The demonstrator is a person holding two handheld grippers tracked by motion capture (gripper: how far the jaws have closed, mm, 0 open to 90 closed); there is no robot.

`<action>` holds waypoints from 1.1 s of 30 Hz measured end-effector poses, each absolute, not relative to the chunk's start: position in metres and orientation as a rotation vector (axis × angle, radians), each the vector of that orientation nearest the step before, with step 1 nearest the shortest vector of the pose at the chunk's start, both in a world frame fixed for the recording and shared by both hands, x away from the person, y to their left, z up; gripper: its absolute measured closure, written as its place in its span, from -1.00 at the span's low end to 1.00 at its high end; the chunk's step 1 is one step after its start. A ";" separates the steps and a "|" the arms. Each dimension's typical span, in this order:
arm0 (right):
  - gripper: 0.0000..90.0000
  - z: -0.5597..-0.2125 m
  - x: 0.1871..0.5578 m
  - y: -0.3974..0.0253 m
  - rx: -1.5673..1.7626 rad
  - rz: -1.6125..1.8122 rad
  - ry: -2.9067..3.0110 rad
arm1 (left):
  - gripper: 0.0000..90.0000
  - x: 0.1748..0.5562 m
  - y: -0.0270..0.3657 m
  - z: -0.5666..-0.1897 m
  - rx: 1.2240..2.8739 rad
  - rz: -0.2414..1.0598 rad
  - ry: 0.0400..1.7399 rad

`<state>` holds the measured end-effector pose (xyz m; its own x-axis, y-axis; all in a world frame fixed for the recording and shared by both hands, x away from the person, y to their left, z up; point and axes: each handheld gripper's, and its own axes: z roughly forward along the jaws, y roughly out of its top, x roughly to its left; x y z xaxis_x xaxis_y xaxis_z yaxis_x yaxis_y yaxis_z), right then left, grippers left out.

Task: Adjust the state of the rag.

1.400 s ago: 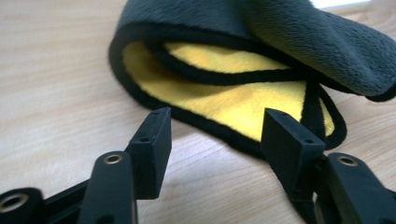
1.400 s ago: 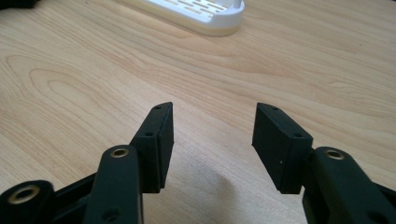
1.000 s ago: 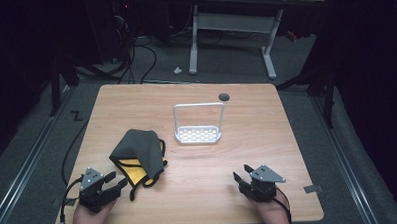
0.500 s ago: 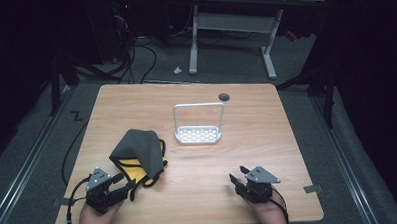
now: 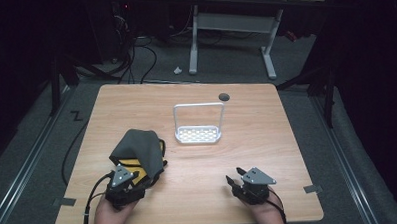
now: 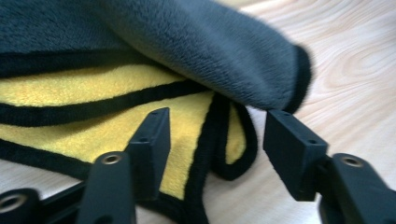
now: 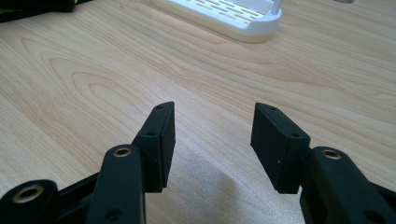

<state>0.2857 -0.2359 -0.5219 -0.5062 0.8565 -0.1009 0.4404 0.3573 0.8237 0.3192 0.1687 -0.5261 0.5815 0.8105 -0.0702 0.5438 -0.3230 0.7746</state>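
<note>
A folded cloth (image 5: 138, 151), grey on top and yellow inside with black trim, lies on the left front of the wooden table (image 5: 267, 134). My left gripper (image 5: 131, 180) is open at the cloth's near corner. In the left gripper view its jaws straddle the black-trimmed yellow corner of the cloth (image 6: 201, 135) without closing on it (image 6: 217, 140). My right gripper (image 5: 235, 179) is open above bare wood at the right front, holding nothing (image 7: 212, 128). A white rack (image 5: 198, 134) with a tall wire handle stands at the table's middle, also seen ahead as the rack (image 7: 224, 16).
A dark round grommet hole (image 5: 224, 96) sits near the table's far edge. Beyond the table stands a desk frame (image 5: 228, 26) with cables on the grey floor. The person's hands (image 5: 110, 215) come in at the front edge.
My left gripper has moved forward and right until its jaws reach the cloth's near corner. My right gripper has shifted slightly left. The cloth and rack have not moved.
</note>
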 end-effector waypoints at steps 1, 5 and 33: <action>0.12 -0.522 0.286 -0.236 1.121 1.037 2.095 | 0.03 0.321 0.168 -0.528 2.027 0.426 1.091; 0.12 -0.522 0.286 -0.235 1.136 1.037 2.094 | 0.30 0.324 0.169 -0.532 2.040 0.430 1.124; 0.12 -0.519 0.278 -0.212 1.045 1.052 2.137 | 0.75 0.286 0.069 -0.527 2.203 0.305 0.772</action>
<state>0.2778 -0.2117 -0.5185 -0.5574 0.8213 -0.1213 0.4049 0.3965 0.8239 0.2861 0.0694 -0.5272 0.7880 0.6152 -0.0259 0.4318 -0.5222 0.7354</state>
